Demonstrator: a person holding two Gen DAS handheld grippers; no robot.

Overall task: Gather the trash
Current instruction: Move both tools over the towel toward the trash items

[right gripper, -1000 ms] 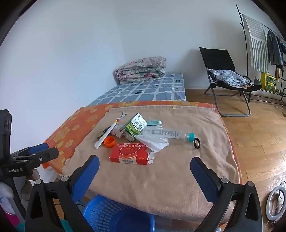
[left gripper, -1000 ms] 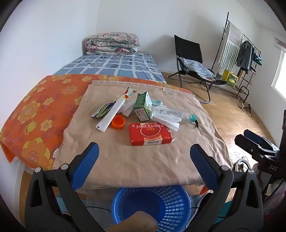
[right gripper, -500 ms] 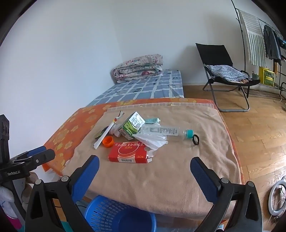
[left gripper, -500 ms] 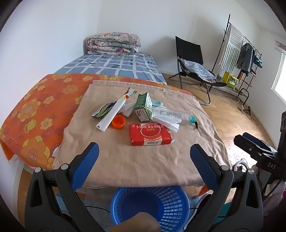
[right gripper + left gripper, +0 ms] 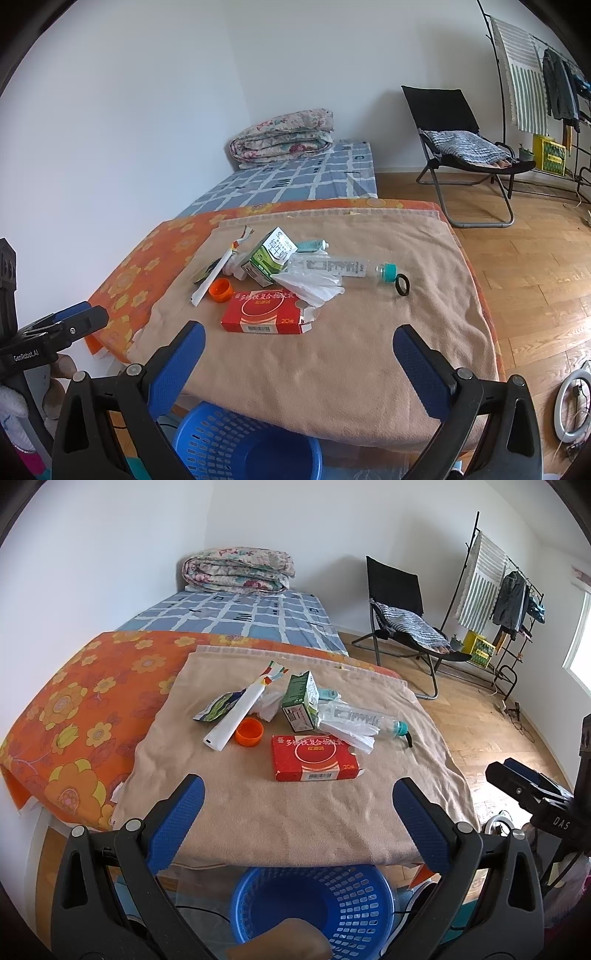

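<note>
Trash lies on a tan blanket on the bed: a red box, an orange cap, a white tube, a green milk carton, crumpled white plastic and a clear bottle. The red box, carton and bottle also show in the right wrist view. A blue basket stands on the floor below the bed's near edge, also in the right wrist view. My left gripper and right gripper are open and empty, held before the bed.
An orange flowered sheet covers the bed's left side. A folded quilt lies at the far end. A black folding chair and a clothes rack stand on the wooden floor to the right.
Both grippers have drifted slightly back and up from the bed; the view of the trash shifts a little. Nothing was grasped or moved.
</note>
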